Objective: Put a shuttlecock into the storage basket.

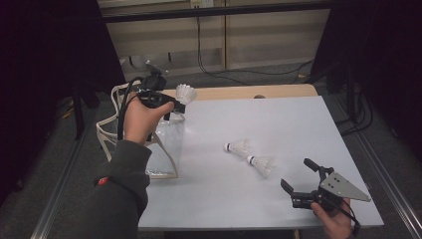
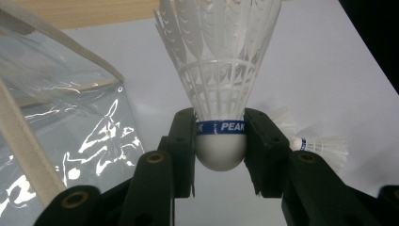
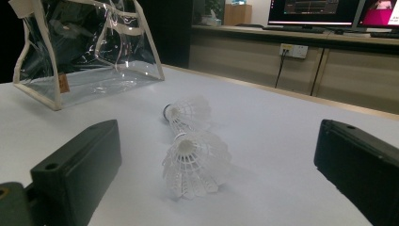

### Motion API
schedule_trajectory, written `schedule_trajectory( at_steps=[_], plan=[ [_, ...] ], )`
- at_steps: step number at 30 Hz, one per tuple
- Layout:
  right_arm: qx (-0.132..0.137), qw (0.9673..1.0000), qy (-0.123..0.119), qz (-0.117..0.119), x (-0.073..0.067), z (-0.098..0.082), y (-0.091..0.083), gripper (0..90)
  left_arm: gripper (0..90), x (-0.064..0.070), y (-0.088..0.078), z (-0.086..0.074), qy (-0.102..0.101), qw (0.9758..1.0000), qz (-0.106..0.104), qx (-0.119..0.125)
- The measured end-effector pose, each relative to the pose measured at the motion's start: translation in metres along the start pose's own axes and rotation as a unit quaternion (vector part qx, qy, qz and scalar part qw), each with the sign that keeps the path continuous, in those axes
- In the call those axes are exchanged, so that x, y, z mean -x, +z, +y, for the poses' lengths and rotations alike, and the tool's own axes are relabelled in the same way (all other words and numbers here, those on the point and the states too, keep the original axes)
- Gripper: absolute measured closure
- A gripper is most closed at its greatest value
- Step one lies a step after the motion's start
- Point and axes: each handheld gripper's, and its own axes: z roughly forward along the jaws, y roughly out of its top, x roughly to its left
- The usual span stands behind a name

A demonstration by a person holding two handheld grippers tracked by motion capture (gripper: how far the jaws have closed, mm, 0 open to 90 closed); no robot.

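the left gripper (image 2: 220, 141) pinches a white shuttlecock (image 2: 219, 70) by its rounded cork, at centre frame in the left gripper view: blue band reading "peak", ribbed plastic skirt fanning upward. in the high view it sits upper left, above a clear bag (image 1: 164, 144) with cream edging. the right gripper (image 1: 298, 174), lower right, has its jaws wide apart and empty, facing two more shuttlecocks (image 3: 193, 141) lying mid-table.

High view overhead, facing forward; both gripper views close, sharing two shuttlecocks (image 1: 249, 154).
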Motion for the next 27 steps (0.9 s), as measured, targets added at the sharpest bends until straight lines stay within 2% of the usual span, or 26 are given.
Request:
schedule_trajectory(
  at_steps=[22, 27],
  plan=[
    [0.000, 1.0000, 0.000, -0.001, 0.0003, 0.0002, -0.0004, 1.1, 65.8, -0.0084, -0.0080, 0.0046, -0.015, 0.9998, 0.010, 0.012],
    [0.001, 1.0000, 0.001, -0.001, -0.0001, 0.0001, 0.0000, 1.2, 65.8, -0.0086, -0.0080, 0.0047, -0.013, 0.9998, 0.014, 0.011]
  ],
)
